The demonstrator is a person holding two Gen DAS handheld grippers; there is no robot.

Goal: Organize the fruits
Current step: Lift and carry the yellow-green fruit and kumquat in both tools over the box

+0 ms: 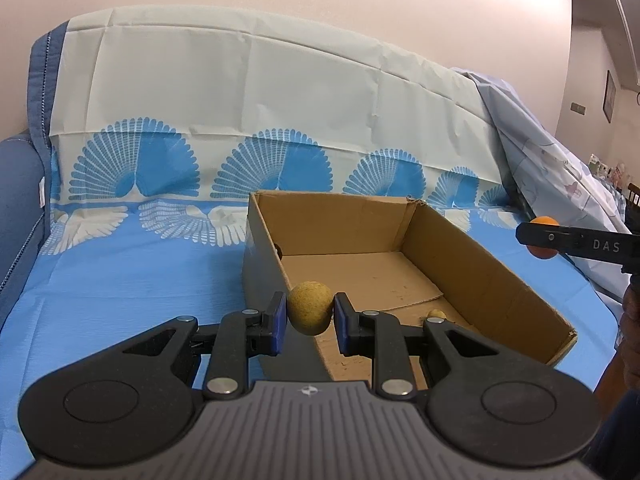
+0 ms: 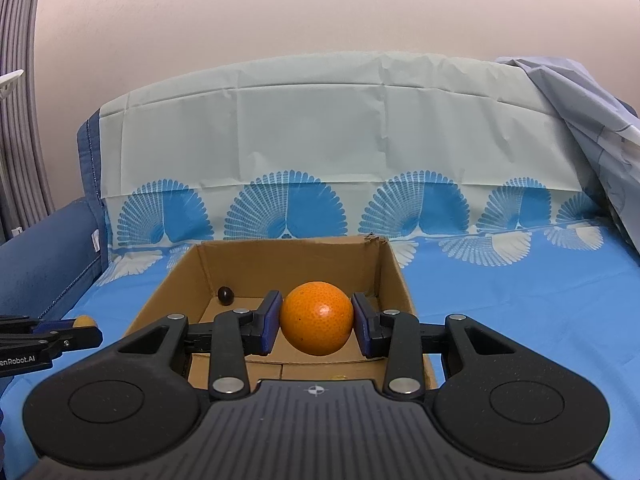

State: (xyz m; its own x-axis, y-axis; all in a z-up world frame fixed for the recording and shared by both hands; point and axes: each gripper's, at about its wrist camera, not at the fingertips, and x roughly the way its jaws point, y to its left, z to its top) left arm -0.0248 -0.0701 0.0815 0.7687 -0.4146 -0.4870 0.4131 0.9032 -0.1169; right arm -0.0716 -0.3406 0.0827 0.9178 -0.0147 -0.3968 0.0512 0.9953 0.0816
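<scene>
The right hand-held gripper (image 2: 316, 320) clenches a firm, smooth orange (image 2: 316, 318) across its widest girth above the cardboard box (image 2: 384, 264). The left hand-held gripper (image 1: 310, 316) pinches a small, light, rough yellowish fruit (image 1: 310, 307) at the box's near corner; both are round and likely to roll.

L tongs (image 1: 309, 318) grip yellowish fruit (image 1: 310, 307) over cardboard box (image 1: 472, 276).
</scene>
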